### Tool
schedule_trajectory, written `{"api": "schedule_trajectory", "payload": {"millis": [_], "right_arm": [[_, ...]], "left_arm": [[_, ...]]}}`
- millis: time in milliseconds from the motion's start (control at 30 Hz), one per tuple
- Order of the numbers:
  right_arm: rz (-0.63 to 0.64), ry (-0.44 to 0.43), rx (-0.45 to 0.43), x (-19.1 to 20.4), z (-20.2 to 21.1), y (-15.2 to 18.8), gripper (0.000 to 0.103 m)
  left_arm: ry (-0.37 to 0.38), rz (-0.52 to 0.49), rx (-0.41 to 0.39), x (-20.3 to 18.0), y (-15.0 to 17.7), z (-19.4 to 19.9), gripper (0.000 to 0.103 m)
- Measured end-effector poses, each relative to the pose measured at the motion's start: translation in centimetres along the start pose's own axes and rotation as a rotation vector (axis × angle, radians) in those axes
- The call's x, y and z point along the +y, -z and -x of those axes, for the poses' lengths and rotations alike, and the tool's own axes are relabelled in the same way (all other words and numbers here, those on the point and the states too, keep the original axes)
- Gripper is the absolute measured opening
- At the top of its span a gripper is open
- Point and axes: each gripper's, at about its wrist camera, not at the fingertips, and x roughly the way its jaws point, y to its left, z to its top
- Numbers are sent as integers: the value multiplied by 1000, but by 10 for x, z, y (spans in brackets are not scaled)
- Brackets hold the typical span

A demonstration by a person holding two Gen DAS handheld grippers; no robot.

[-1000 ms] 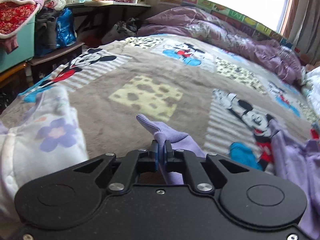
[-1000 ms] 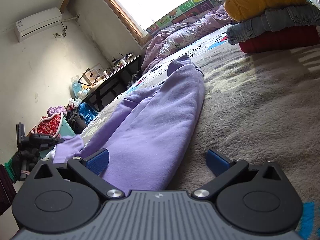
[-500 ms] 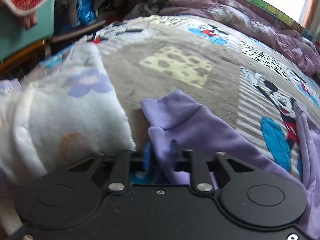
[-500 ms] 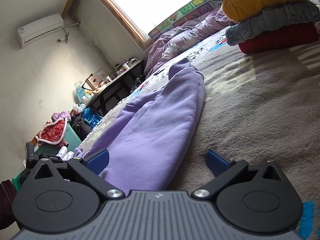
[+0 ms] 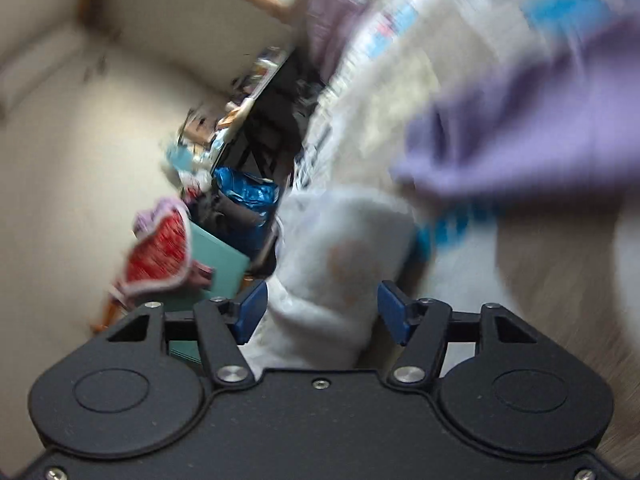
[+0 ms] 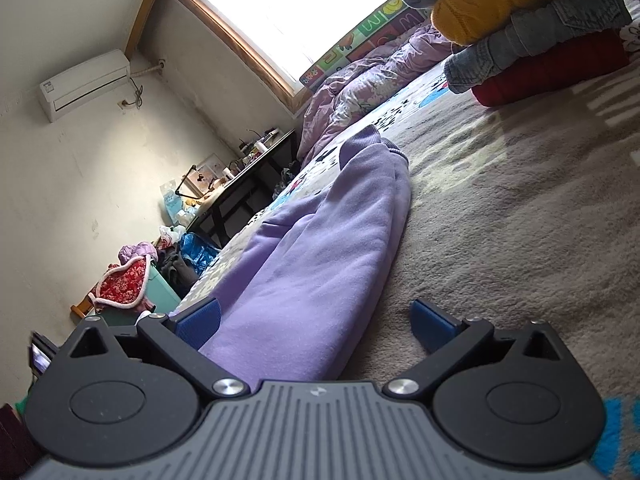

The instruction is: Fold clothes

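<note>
My left tool (image 5: 318,312) is opening right now, its 2 blue pads apart with nothing pressed between them; a white padded garment (image 5: 340,264) sits in the gap ahead, and I cannot tell through the heavy blur whether it touches either pad. In that same smeared left wrist view, the purple garment (image 5: 520,132) shows up and to the right, free of the tool, lying over the grey patterned blanket (image 5: 560,280). My right tool (image 6: 316,320) stands wide and holds nothing. The purple garment (image 6: 320,264) stretches away from it across the blanket (image 6: 500,220) on the bed, its near end lying between the pads, close by the left pad and well clear of the right one. A stack of folded clothes (image 6: 532,32) rests on the blanket at the upper right, well apart from the purple garment.
</note>
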Motion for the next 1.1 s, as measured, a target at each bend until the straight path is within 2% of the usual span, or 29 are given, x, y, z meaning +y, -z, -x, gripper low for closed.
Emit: {"api": "schedule_trajectory", "payload": {"millis": [100, 133, 233, 367, 567, 667, 833, 933, 1100], "right_arm": [[-5, -2, -2, -1, 0, 0, 100], [-6, -2, -2, -1, 0, 0, 100], [-7, -2, -1, -1, 0, 0, 100], [-9, -2, 0, -2, 0, -1, 100], [-12, -3, -1, -3, -1, -2, 99], [-14, -3, -3, -3, -1, -2, 99], [-20, -9, -7, -5, 0, -2, 99], [-19, -8, -5, -6, -1, -3, 99], [-1, 20, 20, 0, -3, -4, 100]], "left_arm": [[-45, -132, 14, -20, 10, -18, 61], [-58, -143, 16, -24, 13, -25, 53], [-93, -141, 13, -27, 15, -48, 41], [-155, -125, 47, -21, 5, -76, 38], [-231, -107, 167, -5, -9, -131, 36], [-194, -136, 200, -2, -16, -129, 37], [-120, -51, 159, 14, -11, -94, 58], [-64, 36, 153, 21, -9, -73, 67], [110, 268, 161, 29, -7, -31, 74]]}}
